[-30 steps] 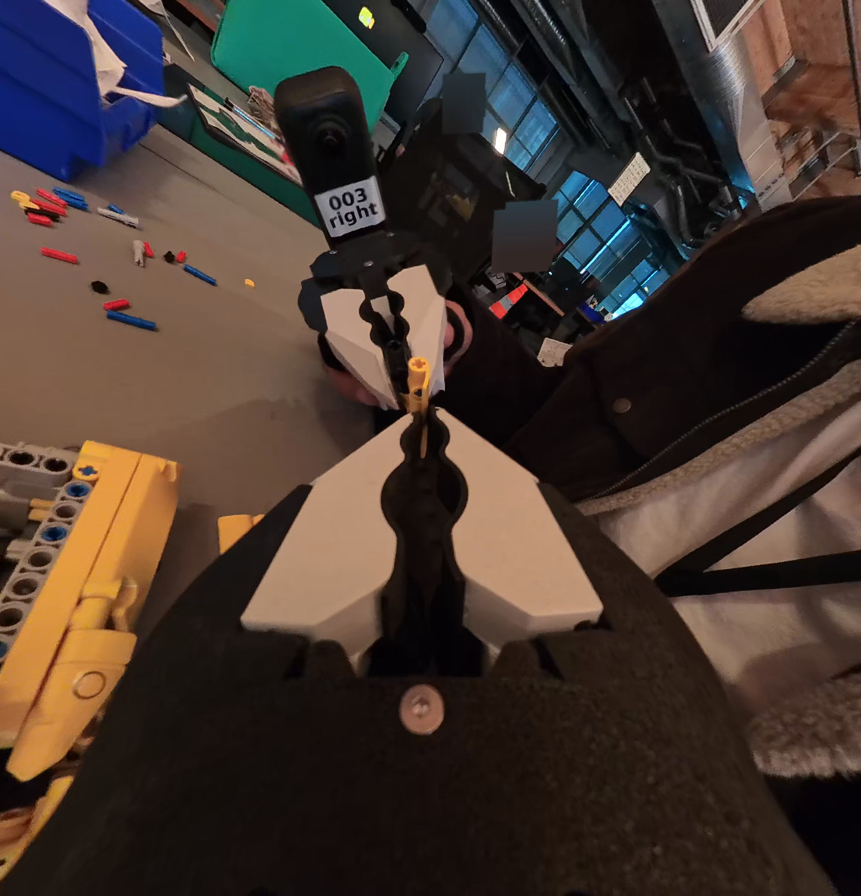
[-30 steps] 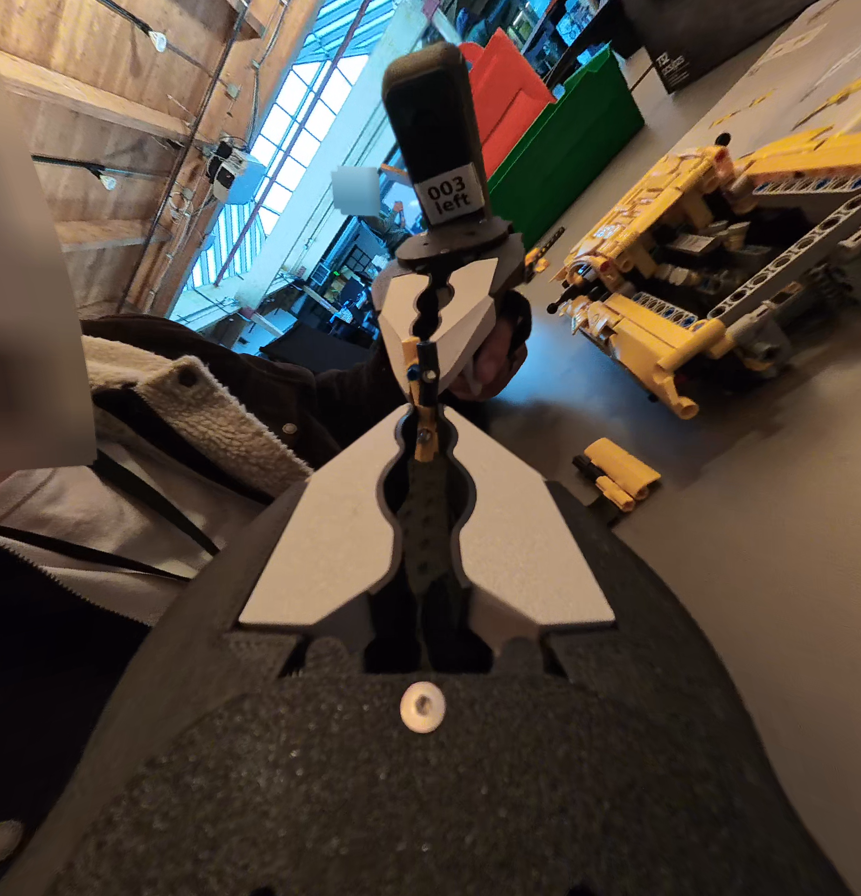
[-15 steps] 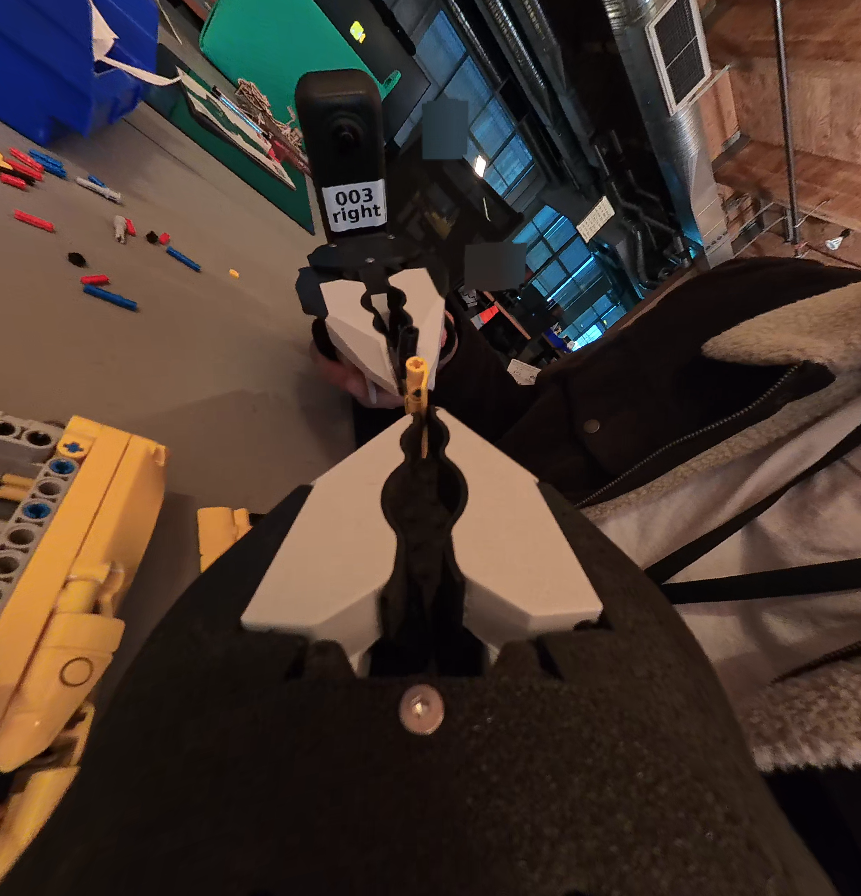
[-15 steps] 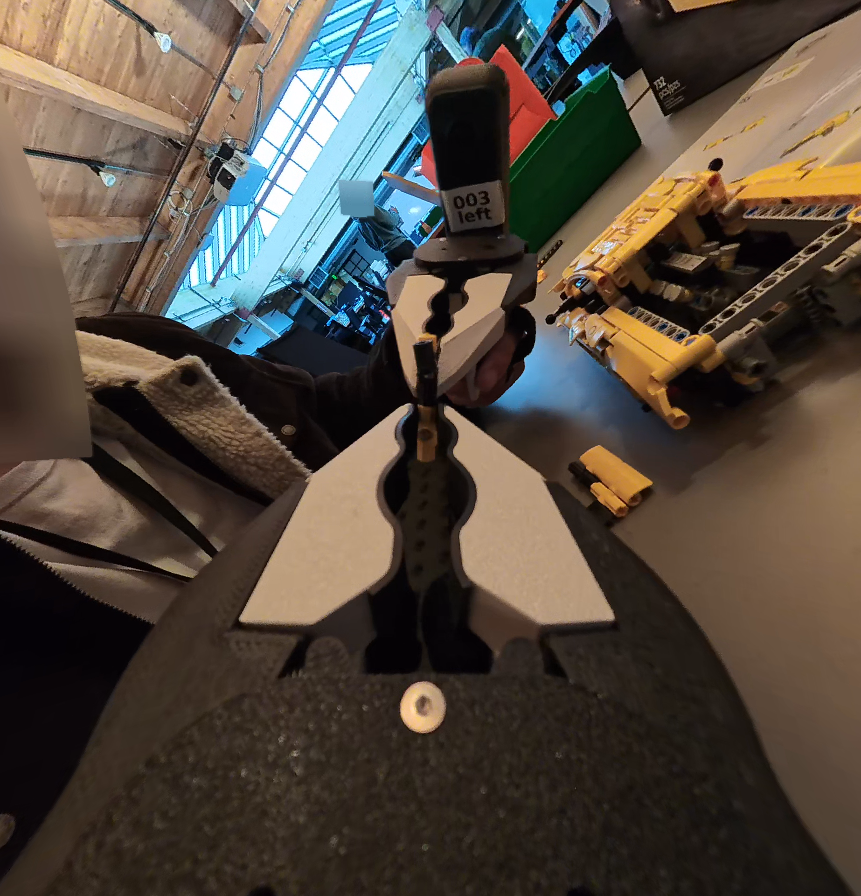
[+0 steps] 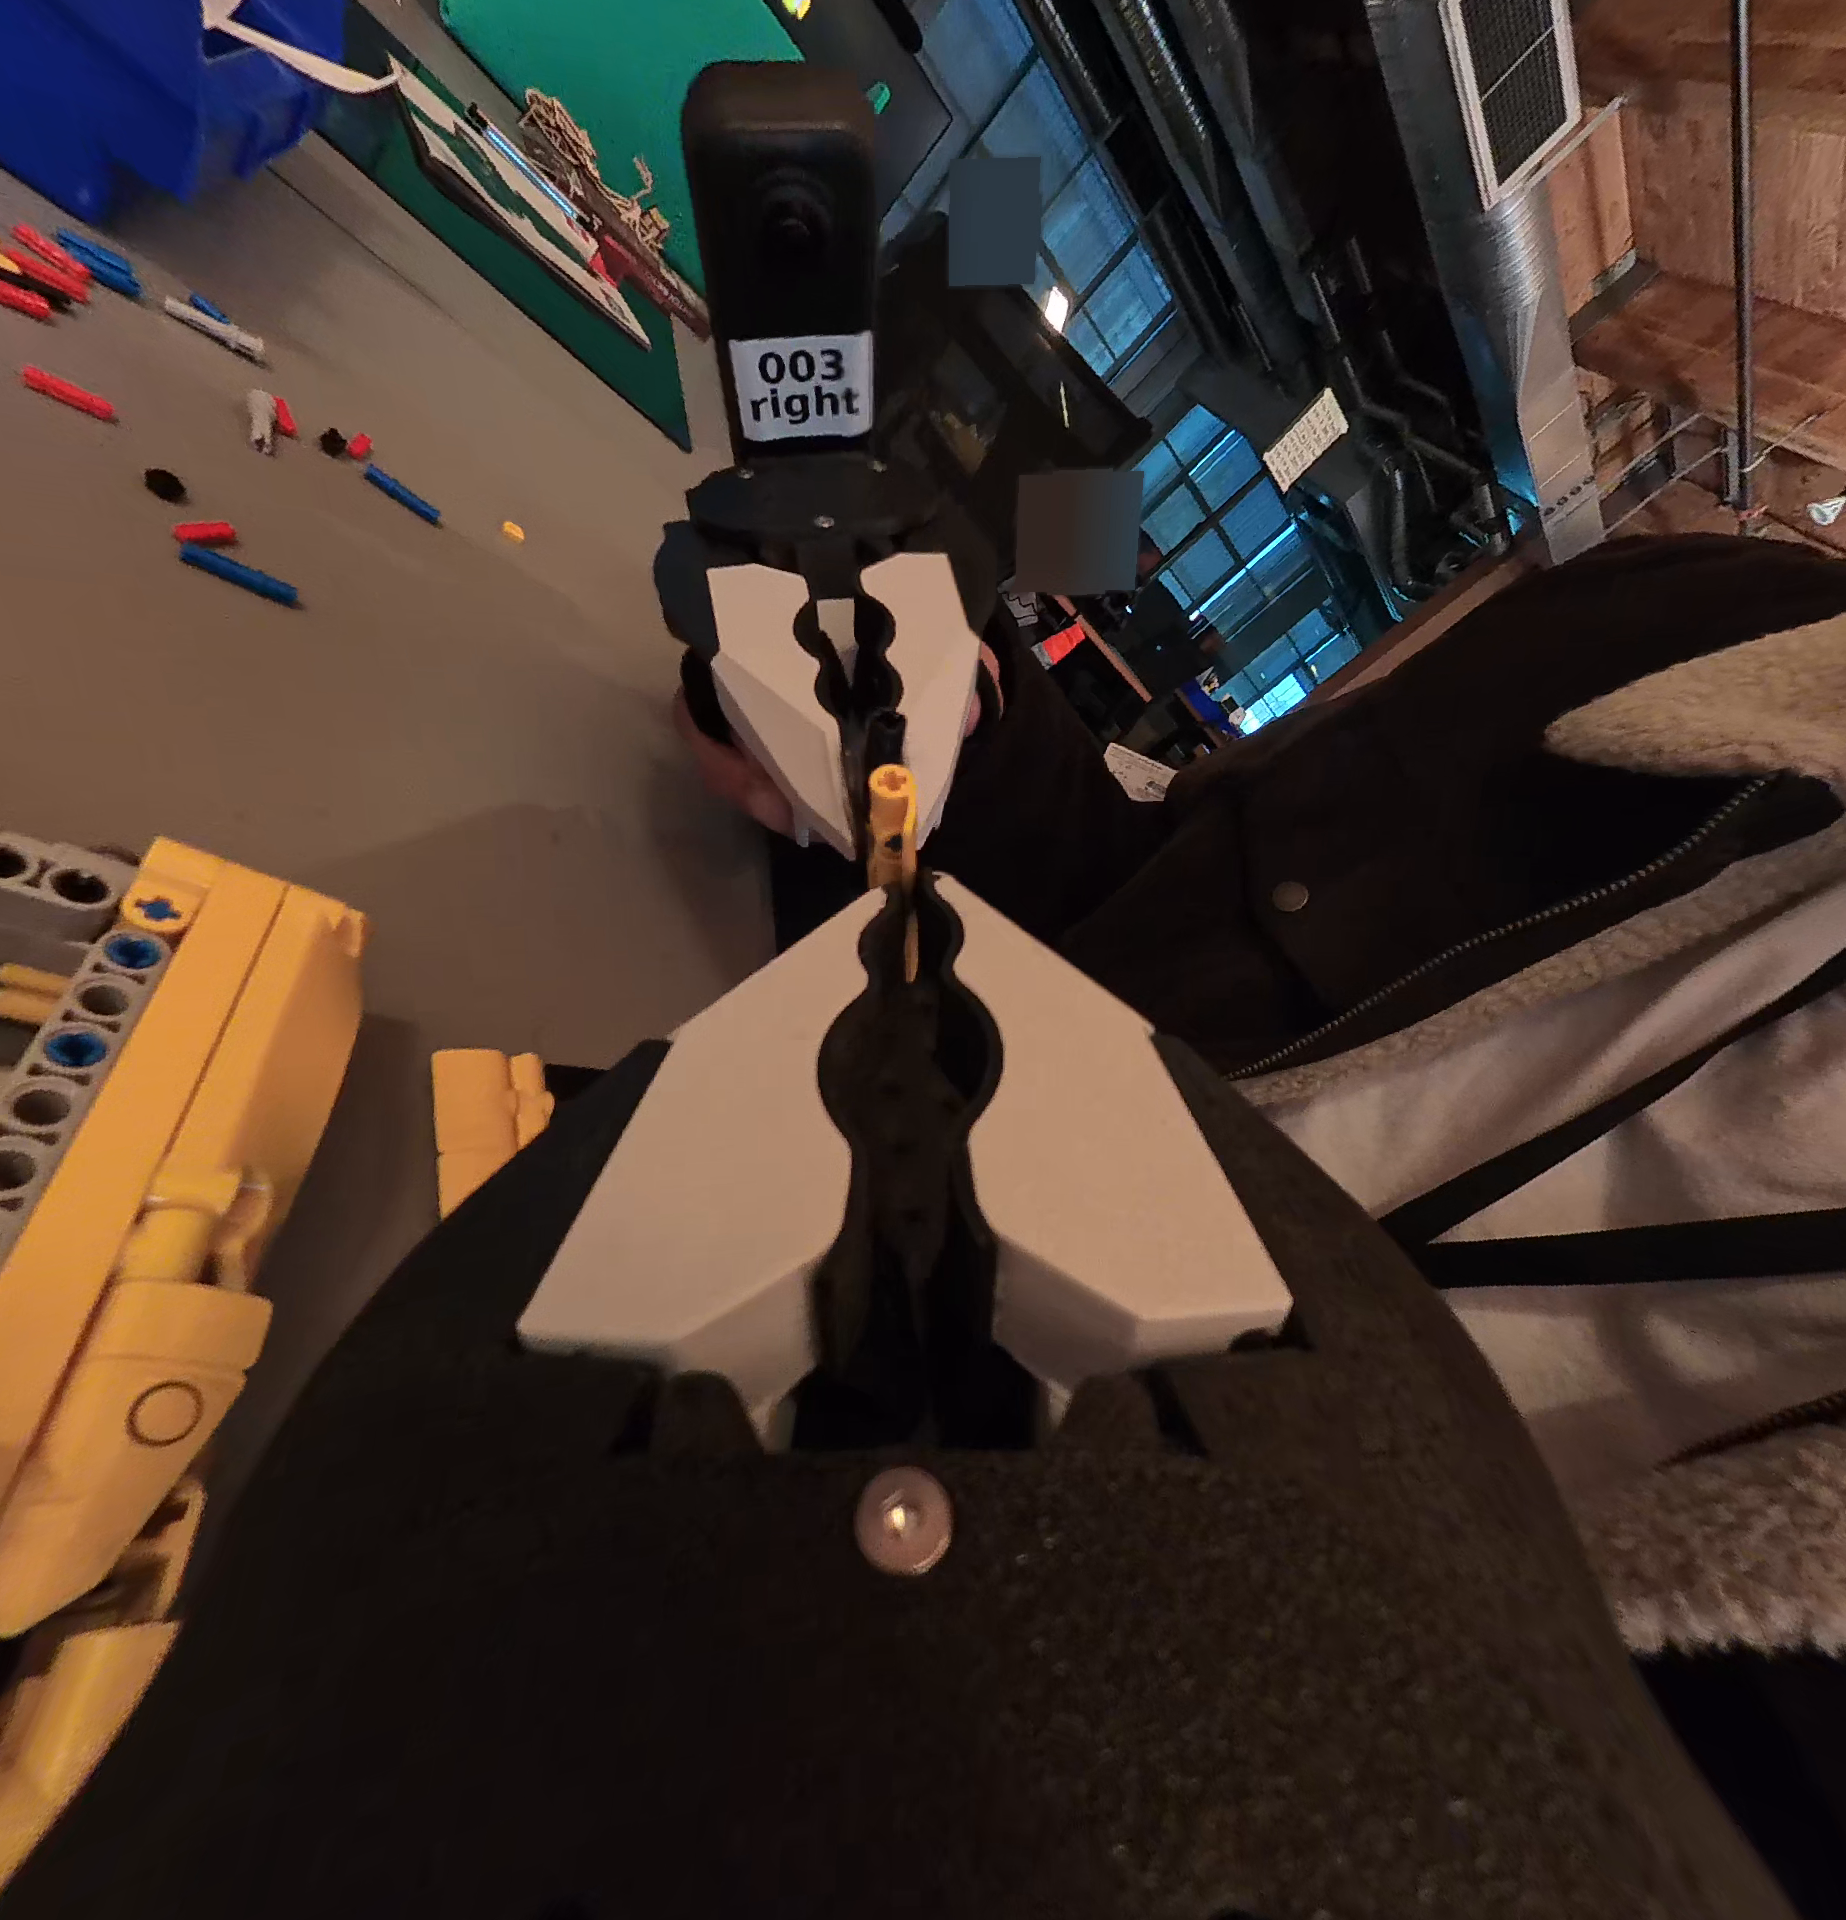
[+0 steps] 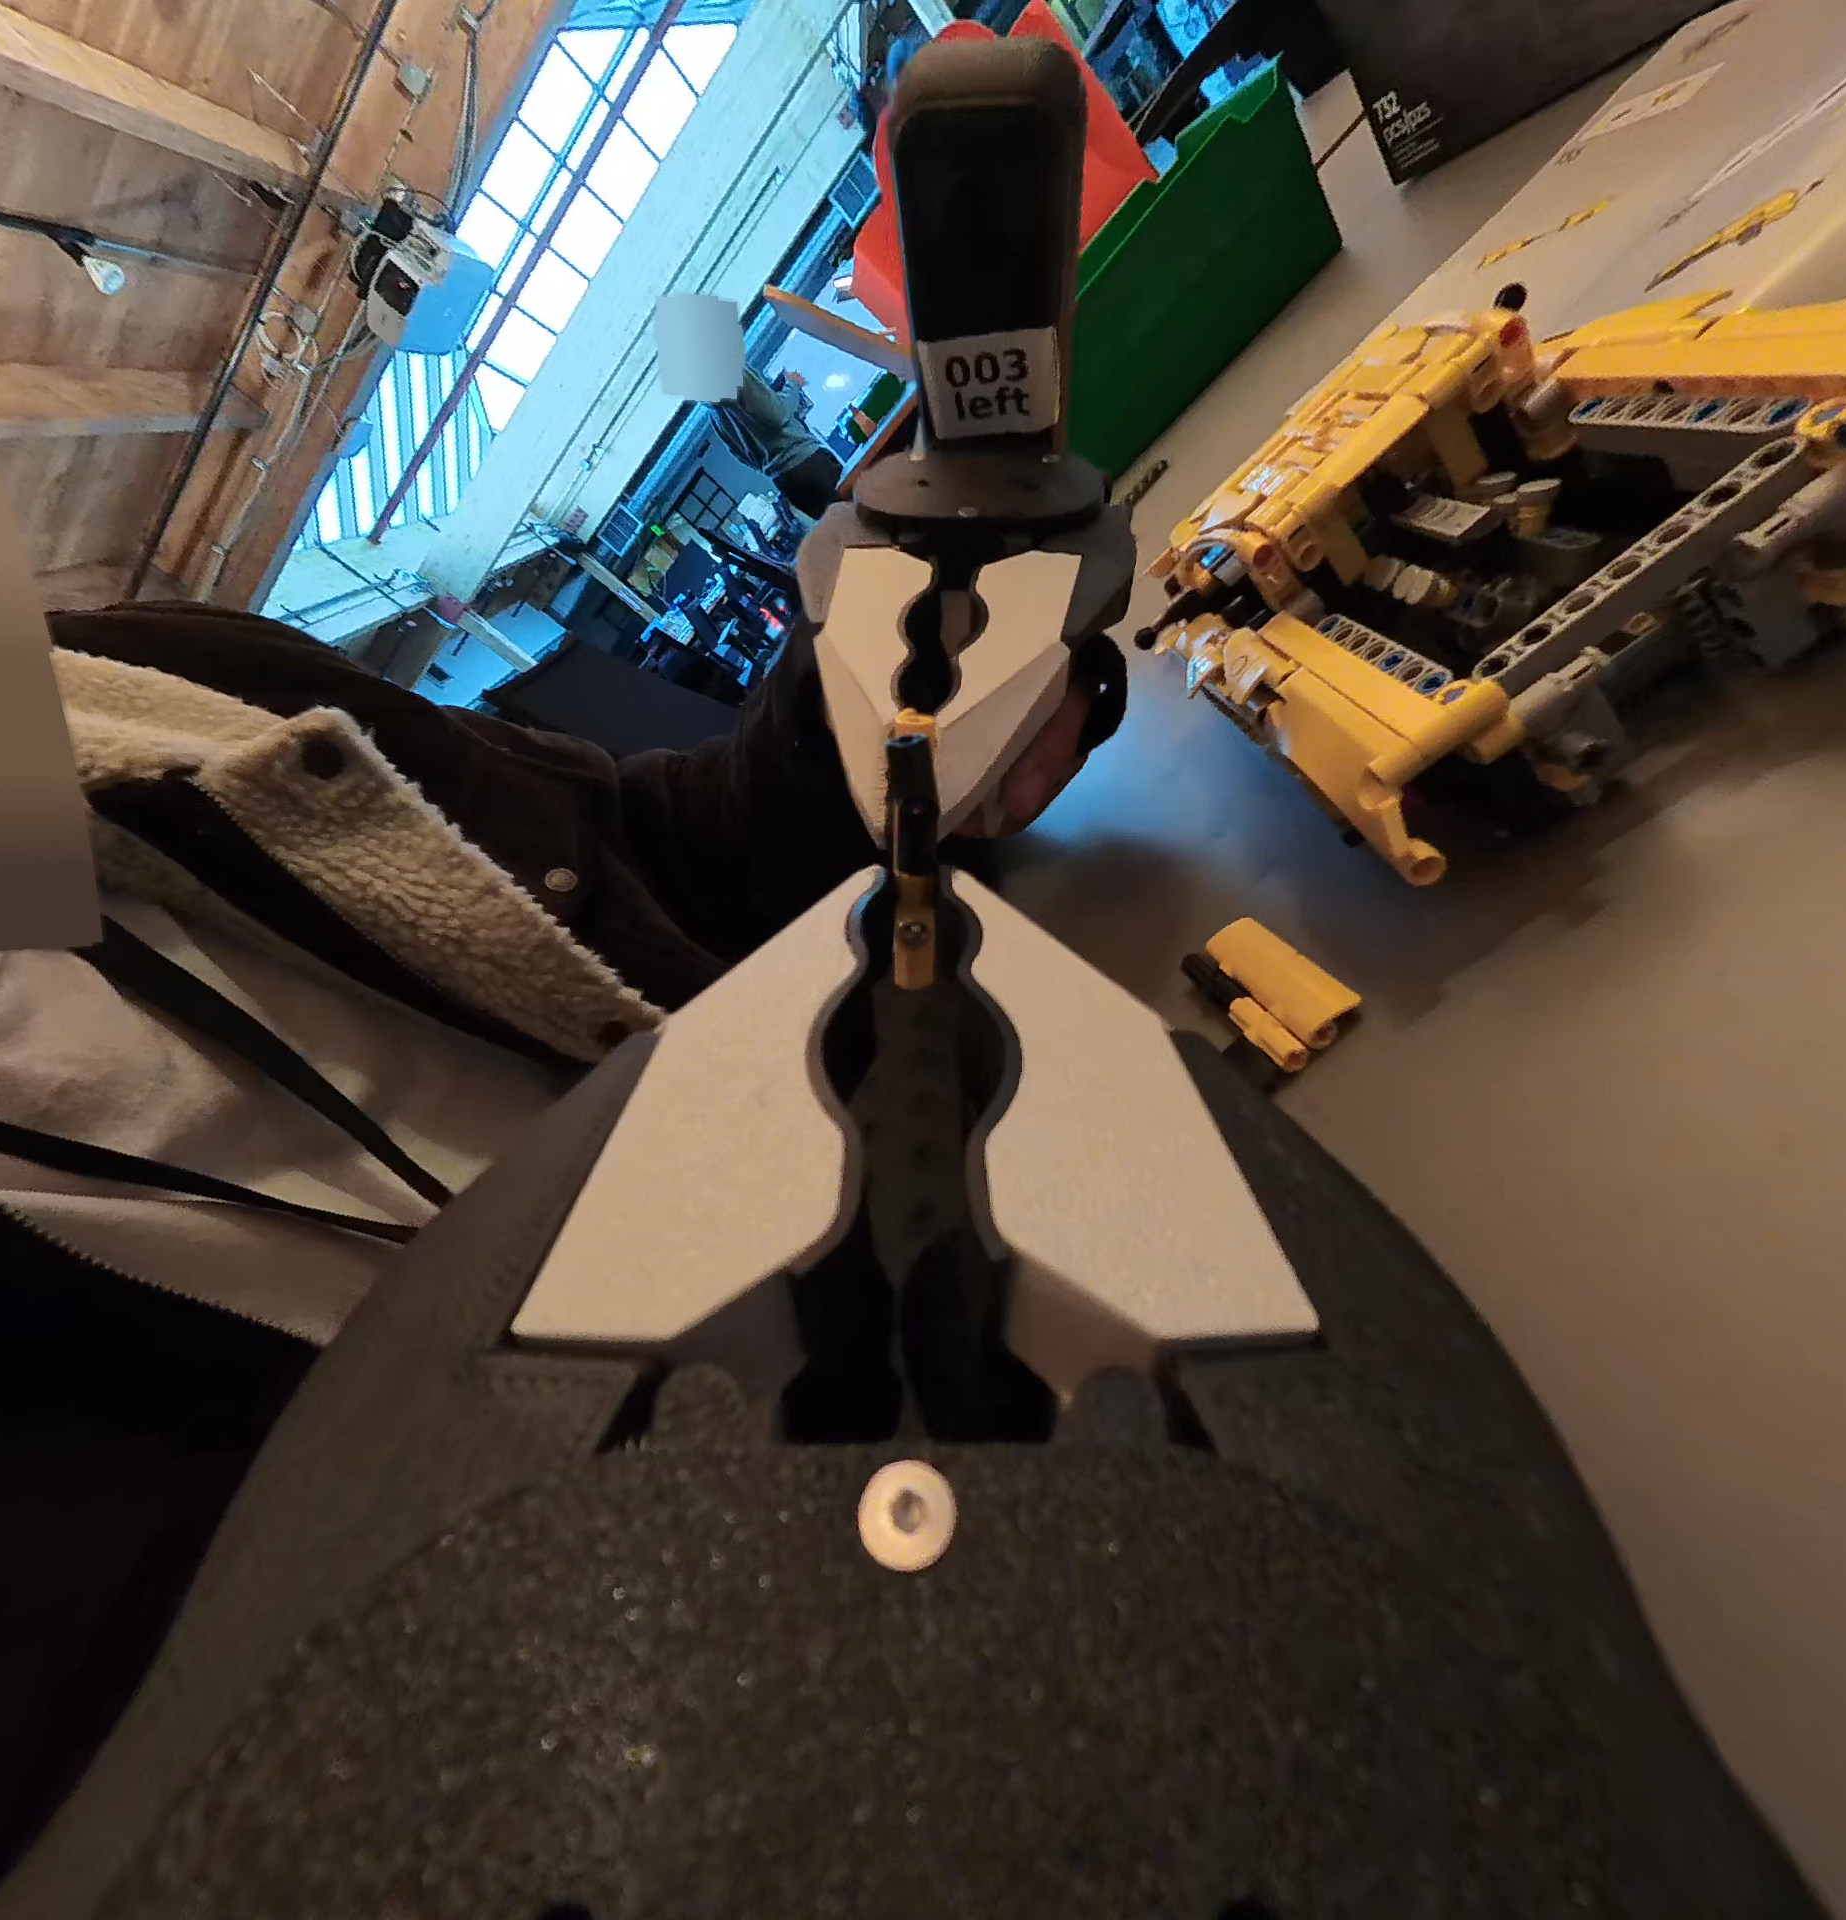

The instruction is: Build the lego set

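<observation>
Both tongs face each other above the worktop: left tongs pinch a yellow pin, right tongs clamp a black-tipped rod, aligned for joining; the yellow model waits behind.

Printed white sticker on each camera (black box too)

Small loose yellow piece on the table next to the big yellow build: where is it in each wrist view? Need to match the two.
Left wrist view: loose yellow piece at left of centre, partly hidden behind the left gripper, just right of the yellow model.
Right wrist view: same piece right of centre on the grey table, below the model, fully visible.
Shared landmark: the yellow model beside it.
</observation>
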